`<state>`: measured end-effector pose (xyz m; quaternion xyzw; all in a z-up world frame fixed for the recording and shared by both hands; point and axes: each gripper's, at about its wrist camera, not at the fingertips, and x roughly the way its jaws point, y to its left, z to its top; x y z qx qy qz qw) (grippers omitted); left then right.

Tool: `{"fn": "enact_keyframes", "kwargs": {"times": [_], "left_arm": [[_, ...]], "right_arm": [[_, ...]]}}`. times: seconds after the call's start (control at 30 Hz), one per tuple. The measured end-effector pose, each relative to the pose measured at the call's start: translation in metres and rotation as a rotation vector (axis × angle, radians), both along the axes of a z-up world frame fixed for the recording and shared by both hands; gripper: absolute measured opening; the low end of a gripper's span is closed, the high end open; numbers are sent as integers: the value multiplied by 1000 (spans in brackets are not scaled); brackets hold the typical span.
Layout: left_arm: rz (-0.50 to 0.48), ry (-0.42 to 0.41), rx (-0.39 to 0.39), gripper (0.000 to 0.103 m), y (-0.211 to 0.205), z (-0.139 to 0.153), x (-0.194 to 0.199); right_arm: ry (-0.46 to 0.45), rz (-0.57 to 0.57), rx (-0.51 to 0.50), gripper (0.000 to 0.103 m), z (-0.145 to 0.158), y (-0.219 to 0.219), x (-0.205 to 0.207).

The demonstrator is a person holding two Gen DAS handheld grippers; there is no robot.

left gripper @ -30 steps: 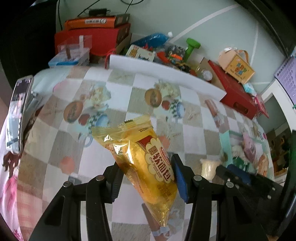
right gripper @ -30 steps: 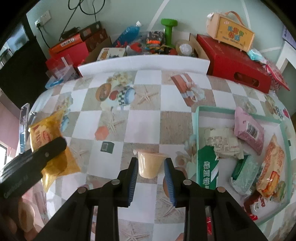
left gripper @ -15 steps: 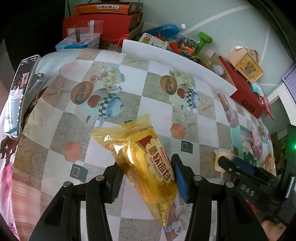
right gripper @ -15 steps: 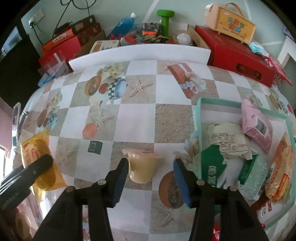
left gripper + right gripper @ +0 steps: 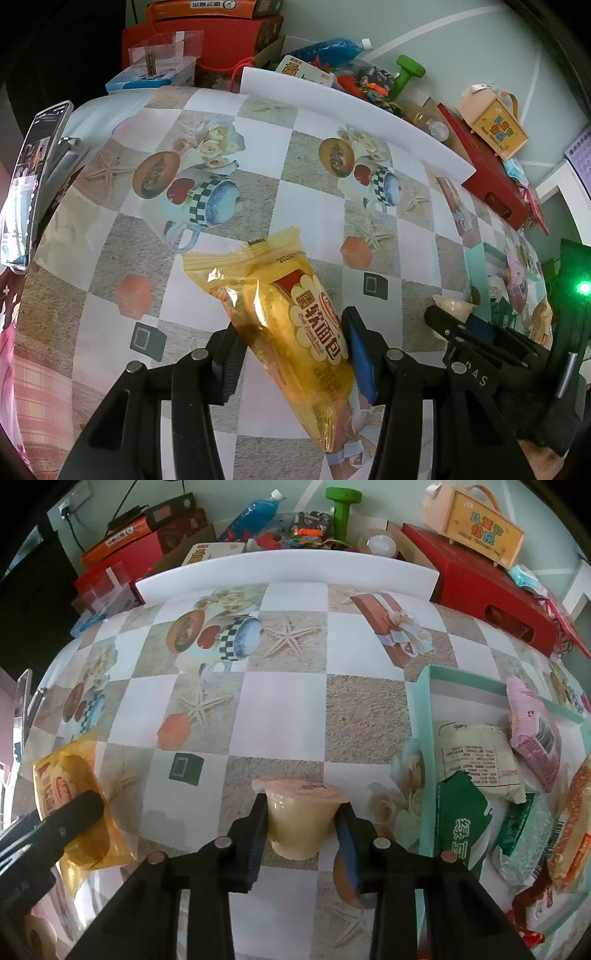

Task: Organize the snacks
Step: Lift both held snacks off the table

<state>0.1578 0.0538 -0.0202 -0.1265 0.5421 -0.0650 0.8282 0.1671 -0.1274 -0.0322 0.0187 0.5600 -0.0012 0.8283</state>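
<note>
My left gripper [image 5: 291, 343] is shut on a yellow soft-bread packet [image 5: 284, 314] and holds it above the tablecloth; the packet also shows at the left of the right wrist view [image 5: 74, 805]. My right gripper [image 5: 301, 827] is shut on a pale jelly cup [image 5: 299, 819] with a pink lid, just left of the teal tray [image 5: 424, 716]. The cup also shows in the left wrist view [image 5: 452, 308]. The tray holds several snack packets, among them a pink one [image 5: 532, 731] and a green one [image 5: 461, 830].
A white foam board [image 5: 288, 568] runs along the table's far edge. Behind it lie red boxes [image 5: 491, 598], a blue bottle [image 5: 255, 513] and a green dumbbell [image 5: 341, 509]. A phone [image 5: 29, 184] stands at the left table edge.
My right gripper opened around the jelly cup half a second ago and has now shut on it. My left gripper keeps the bread packet and has moved farther in over the table.
</note>
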Motion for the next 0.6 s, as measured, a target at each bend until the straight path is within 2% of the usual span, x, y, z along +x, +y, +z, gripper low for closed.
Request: {"fn": "enact_keyframes", "kwargs": {"times": [0.33, 0.6], "left_arm": [[-17, -21, 1, 52, -7, 7, -2], [-45, -72, 0, 52, -16, 25, -6]], "right_arm": [[-49, -2, -1, 37, 26, -3, -18], [-105, 4, 16, 37, 52, -4, -32]]}}
